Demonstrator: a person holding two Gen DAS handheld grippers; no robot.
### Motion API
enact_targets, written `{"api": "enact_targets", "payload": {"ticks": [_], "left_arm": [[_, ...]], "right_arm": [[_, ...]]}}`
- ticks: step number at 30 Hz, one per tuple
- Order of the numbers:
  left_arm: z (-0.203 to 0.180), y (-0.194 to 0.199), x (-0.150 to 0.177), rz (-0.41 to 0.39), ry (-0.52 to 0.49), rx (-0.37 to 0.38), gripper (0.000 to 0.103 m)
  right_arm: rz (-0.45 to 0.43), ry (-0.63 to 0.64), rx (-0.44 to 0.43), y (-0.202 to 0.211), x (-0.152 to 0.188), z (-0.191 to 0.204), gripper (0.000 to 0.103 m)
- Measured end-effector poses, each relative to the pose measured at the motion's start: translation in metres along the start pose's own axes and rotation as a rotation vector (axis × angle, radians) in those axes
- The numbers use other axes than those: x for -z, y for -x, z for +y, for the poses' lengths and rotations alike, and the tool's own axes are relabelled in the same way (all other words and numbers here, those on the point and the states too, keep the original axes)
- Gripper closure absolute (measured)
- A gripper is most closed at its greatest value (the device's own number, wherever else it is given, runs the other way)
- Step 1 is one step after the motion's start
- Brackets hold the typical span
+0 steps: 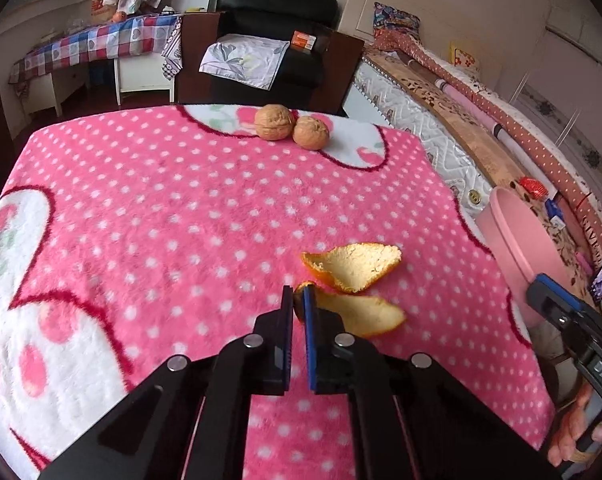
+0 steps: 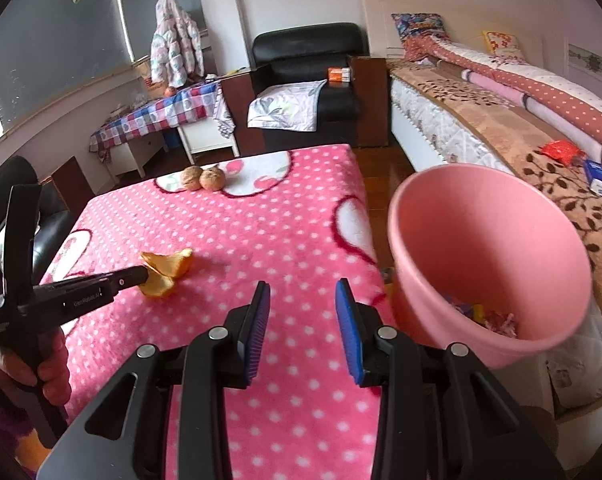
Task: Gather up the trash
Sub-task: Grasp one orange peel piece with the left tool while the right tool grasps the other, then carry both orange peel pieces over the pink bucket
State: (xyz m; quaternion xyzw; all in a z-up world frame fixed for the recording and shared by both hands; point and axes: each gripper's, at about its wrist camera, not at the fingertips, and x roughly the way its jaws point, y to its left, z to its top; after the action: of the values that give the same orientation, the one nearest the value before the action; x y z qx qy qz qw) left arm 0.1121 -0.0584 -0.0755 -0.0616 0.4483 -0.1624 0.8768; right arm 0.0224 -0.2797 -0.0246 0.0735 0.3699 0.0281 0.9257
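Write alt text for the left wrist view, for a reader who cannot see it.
The left hand-held gripper is shut on the edge of an orange peel lying on a pink polka-dot blanket. Two walnuts sit at the blanket's far end, and a pink bucket stands off its right edge.
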Motion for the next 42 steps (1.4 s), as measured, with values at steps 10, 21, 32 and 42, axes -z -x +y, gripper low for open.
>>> {"api": "enact_targets", "payload": {"ticks": [10, 21, 32, 42], "left_arm": [[0.029, 0.041, 0.007, -0.031, 0.053, -0.004, 0.1], [0.046, 0.053, 0.011, -0.023, 0.098, -0.023, 0.1], [0.046, 0.054, 0.011, -0.017, 0.105, -0.022, 0.1], [0.036, 0.068, 0.006, -0.035, 0.101, -0.02, 0.1]], "right_arm": [[0.109, -0.025, -0.229, -0.044, -0.023, 0.046, 0.069], [0.205, -0.012, -0.213, -0.094, -0.029, 0.075, 0.069], [0.223, 0.003, -0.228, -0.103, -0.028, 0.077, 0.095], [0.139, 0.059, -0.209, -0.067, -0.029, 0.074, 0.097]]}}
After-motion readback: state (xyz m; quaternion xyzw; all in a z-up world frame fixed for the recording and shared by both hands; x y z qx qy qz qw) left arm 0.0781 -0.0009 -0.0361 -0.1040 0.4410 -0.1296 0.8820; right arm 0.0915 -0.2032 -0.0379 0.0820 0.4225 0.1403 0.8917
